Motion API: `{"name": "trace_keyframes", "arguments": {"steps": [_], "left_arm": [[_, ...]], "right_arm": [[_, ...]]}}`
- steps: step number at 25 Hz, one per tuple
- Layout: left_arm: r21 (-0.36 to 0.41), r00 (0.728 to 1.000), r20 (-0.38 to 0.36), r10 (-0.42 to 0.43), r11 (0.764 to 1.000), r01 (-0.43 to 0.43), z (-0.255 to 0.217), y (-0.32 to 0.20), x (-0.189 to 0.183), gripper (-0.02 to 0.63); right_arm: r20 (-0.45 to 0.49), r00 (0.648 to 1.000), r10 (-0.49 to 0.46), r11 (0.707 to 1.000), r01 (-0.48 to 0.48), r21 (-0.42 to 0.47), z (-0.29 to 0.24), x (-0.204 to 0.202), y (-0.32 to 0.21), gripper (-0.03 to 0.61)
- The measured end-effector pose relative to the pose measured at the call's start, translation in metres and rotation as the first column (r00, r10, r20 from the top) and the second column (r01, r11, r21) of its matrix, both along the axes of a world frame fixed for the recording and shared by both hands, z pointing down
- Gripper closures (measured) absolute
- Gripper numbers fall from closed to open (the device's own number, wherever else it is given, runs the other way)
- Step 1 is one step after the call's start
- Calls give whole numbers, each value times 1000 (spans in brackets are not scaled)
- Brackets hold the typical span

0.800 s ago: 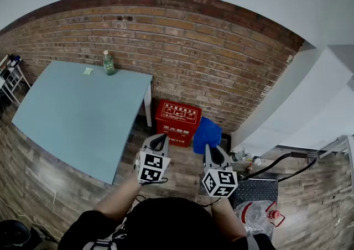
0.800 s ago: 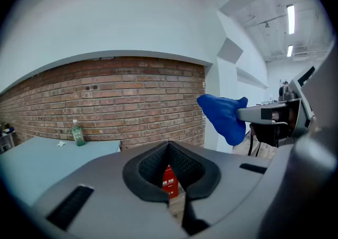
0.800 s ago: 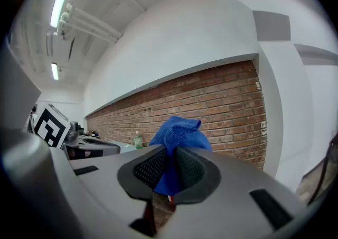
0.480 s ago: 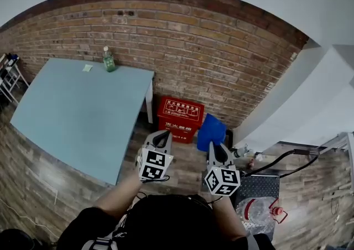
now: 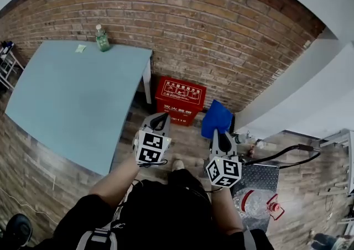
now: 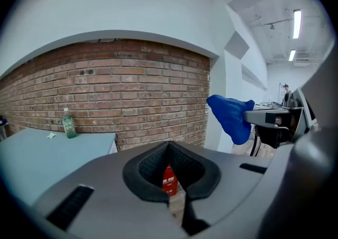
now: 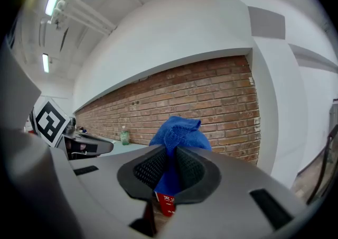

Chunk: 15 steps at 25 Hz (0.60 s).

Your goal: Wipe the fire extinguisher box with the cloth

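A red fire extinguisher box [image 5: 178, 100] stands on the floor against the brick wall, right of the table leg. Through the jaws it shows as a red sliver [image 6: 169, 180] in the left gripper view and again [image 7: 165, 203] in the right gripper view. My right gripper [image 5: 219, 131] is shut on a blue cloth [image 5: 216, 117], which bunches up above the jaws [image 7: 179, 135] and also appears [image 6: 231, 116] in the left gripper view. My left gripper [image 5: 162, 120] hangs just short of the box, shut and holding nothing.
A pale blue table [image 5: 72, 99] fills the left, with a green bottle [image 5: 102, 38] and a small scrap [image 5: 81, 48] near the wall. At the right are a white column [image 5: 298, 105], a black cable [image 5: 276, 155] and a metal plate [image 5: 254, 191].
The view has shifted closer to the wall. Both grippers have moved forward toward the red box, the right one carrying the blue cloth with it.
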<state>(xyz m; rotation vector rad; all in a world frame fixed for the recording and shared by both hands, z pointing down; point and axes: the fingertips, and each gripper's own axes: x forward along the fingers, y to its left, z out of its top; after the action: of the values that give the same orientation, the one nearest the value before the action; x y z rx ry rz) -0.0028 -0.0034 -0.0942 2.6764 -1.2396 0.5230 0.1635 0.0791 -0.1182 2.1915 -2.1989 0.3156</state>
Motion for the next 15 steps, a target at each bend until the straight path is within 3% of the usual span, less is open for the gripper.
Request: {"name": "trace_keyframes", "arguments": {"steps": [8, 15], "left_arm": [[16, 1000, -10, -3, 1000, 3, 83, -49, 44, 607], [-18, 998, -39, -57, 998, 56, 222, -96, 51, 607]], "right_arm": [[-52, 999, 9, 1000, -10, -12, 90, 47, -55, 531], [-60, 998, -15, 1000, 15, -2, 229, 66, -111, 531]]}}
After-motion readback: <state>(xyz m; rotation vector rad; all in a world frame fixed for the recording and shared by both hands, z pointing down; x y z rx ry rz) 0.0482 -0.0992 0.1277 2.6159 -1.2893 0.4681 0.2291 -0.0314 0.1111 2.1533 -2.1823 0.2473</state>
